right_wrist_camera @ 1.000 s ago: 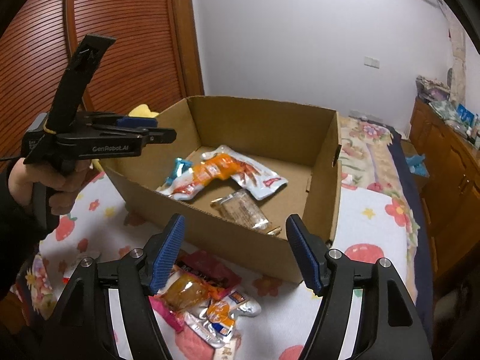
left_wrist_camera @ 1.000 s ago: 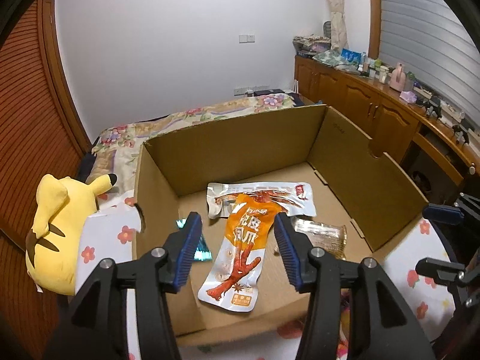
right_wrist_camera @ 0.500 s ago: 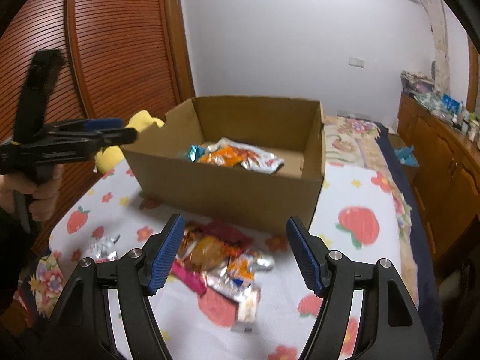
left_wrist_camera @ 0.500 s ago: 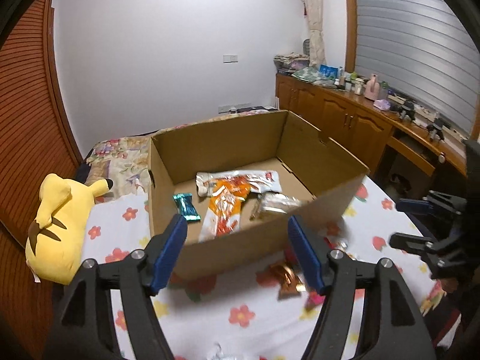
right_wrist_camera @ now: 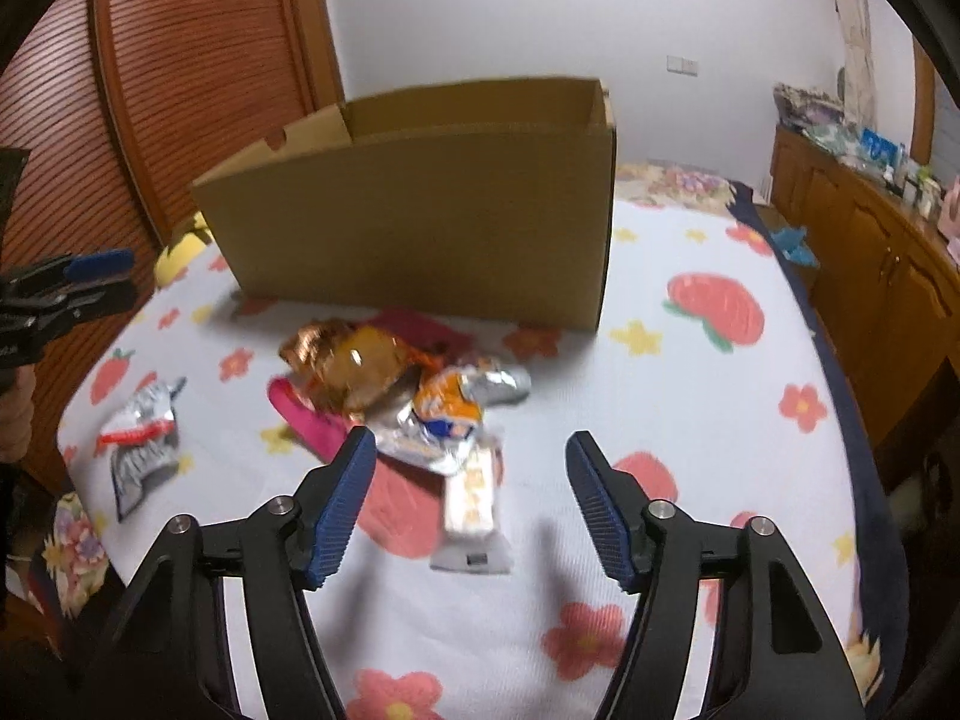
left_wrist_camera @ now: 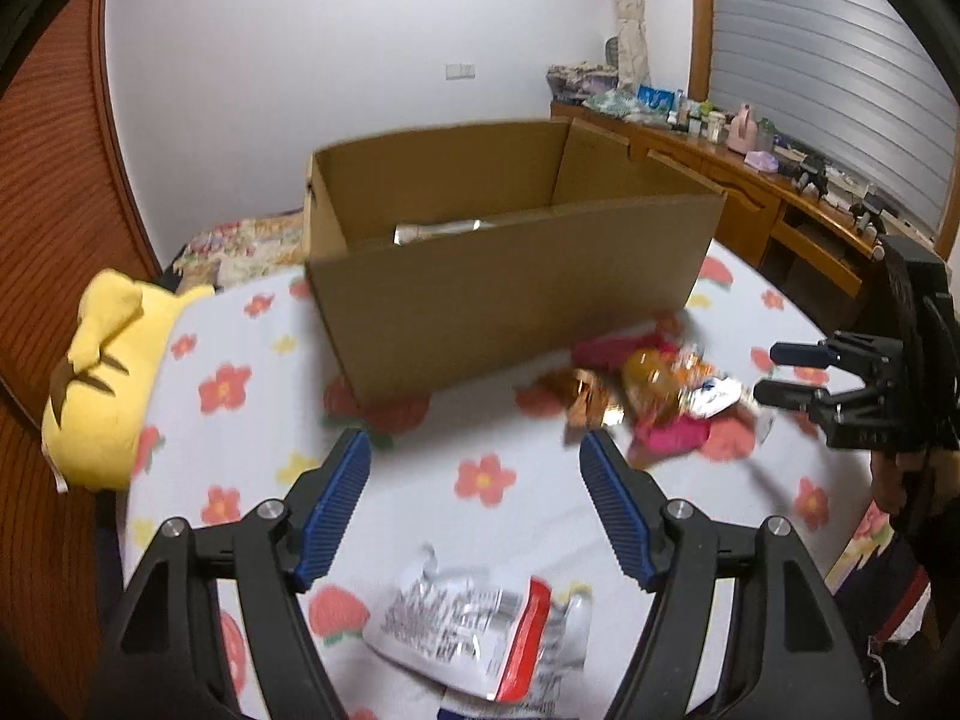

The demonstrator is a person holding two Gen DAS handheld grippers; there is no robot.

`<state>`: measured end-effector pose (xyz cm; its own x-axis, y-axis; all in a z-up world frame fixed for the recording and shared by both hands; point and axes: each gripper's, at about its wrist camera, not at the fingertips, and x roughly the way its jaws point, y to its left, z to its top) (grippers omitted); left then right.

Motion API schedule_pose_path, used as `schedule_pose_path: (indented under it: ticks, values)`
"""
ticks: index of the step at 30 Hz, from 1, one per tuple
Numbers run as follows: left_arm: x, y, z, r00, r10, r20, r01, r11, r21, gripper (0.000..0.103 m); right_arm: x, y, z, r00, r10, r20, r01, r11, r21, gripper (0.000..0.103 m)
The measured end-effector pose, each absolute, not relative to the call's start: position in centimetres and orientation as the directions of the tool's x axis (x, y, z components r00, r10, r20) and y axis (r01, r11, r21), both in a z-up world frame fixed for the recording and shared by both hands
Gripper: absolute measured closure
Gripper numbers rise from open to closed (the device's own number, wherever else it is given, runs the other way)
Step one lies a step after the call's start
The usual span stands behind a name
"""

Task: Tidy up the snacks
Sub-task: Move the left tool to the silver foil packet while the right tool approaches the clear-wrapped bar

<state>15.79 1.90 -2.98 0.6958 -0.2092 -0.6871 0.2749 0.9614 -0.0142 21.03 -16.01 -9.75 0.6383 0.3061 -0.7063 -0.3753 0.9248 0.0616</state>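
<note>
My work surface is a bed [right_wrist_camera: 690, 396] under a flower-and-strawberry sheet, bearing a cardboard box [right_wrist_camera: 432, 228], a snack pile [right_wrist_camera: 396, 396], one silver packet [right_wrist_camera: 141, 438] apart, and a yellow plush [left_wrist_camera: 102, 384].

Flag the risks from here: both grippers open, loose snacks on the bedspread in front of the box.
1. The snack pile overlaps tightly; the open right gripper may pinch two packets or drag neighbours.
2. The silver-and-red packet lies low between the left gripper's fingers on the soft bedspread; a flat foil pack could slip or bunch the fabric.
3. The cardboard box's near wall is tall; a low carry could hit it.
</note>
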Motion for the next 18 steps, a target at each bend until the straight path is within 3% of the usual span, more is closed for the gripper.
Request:
schedule_pose_path:
  ticks: [9, 18]
  values:
    - [14.5, 3.3, -6.9, 0.652, -0.214, -0.727, 0.267, 0.963, -0.044, 0.030, 21.6, -16.2, -12.2, 0.609, 0.286, -0.740, -0.371, 0.927, 0.053, 0.067]
    - [13.8, 4.0, -7.4, 0.651, -0.213, -0.728, 0.253, 0.966, -0.057, 0.030, 21.7, -15.5, -12.7, 0.616, 0.258, -0.744, -0.374, 0.927, 0.011, 0.067]
